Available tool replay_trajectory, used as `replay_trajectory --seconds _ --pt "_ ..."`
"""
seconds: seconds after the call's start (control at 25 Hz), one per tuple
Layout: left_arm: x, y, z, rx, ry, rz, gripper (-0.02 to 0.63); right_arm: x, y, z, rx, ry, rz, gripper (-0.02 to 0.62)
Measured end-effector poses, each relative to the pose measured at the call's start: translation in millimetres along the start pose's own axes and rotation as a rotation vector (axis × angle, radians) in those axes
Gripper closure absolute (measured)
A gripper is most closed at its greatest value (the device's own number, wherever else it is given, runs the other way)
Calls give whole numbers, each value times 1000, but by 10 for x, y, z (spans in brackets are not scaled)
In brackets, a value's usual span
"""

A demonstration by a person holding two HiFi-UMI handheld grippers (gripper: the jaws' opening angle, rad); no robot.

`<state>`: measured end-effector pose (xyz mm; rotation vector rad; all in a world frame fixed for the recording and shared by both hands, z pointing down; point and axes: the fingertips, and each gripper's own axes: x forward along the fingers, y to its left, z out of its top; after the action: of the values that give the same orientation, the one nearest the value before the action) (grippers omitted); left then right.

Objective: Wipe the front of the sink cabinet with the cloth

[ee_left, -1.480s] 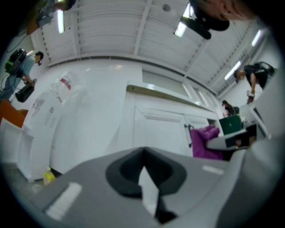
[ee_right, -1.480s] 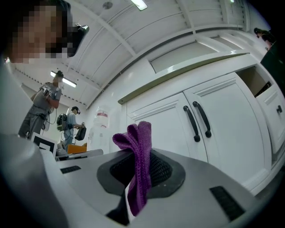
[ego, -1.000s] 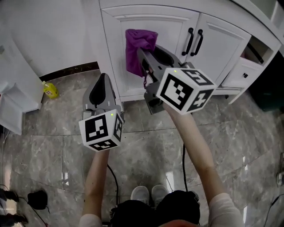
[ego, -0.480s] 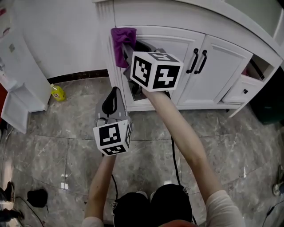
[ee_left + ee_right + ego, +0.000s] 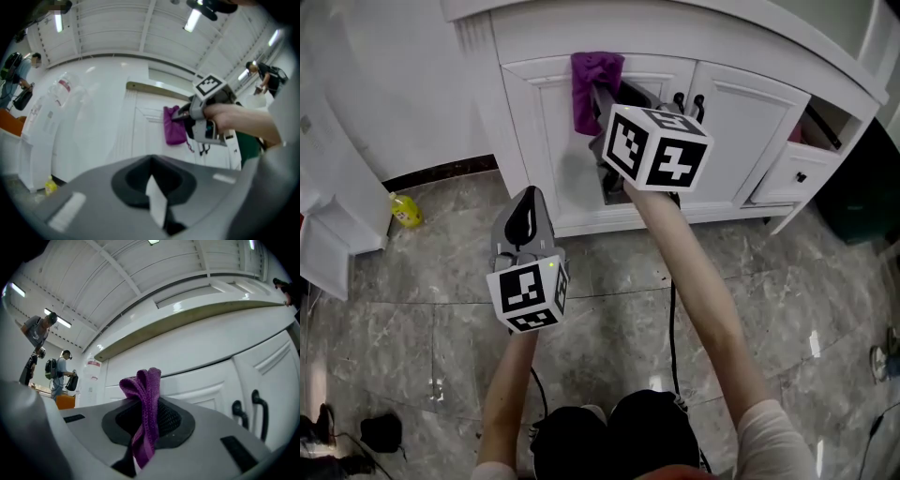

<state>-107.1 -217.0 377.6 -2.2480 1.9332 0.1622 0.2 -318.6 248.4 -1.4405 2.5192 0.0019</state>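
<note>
At the upper edge of the sink cabinet's left door (image 5: 546,141), the purple cloth (image 5: 594,80) hung against the white panel, just left of the pair of black handles (image 5: 689,101). The right gripper (image 5: 602,99) was clamped on that cloth; in the right gripper view its jaws pinched a folded strip of the fabric (image 5: 146,399), which stood up above them and trailed down between them. The left gripper (image 5: 527,199) was held lower and to the left, apart from the cabinet, over the grey marble floor (image 5: 412,309). Its jaws were drawn together to a thin pale slit and held nothing. A yellow bottle (image 5: 405,211) stood on the floor by the wall.
</note>
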Motion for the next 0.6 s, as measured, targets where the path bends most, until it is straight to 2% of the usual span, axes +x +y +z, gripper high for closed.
replay_trajectory --seconds 0.32,0.6 --pt "75 -228 -83 9 7 -35 601 -393 -1018 187 -25 -10 -200 541" --pt "82 -427 -192 26 16 -75 601 -562 -1347 239 32 -34 -230 541"
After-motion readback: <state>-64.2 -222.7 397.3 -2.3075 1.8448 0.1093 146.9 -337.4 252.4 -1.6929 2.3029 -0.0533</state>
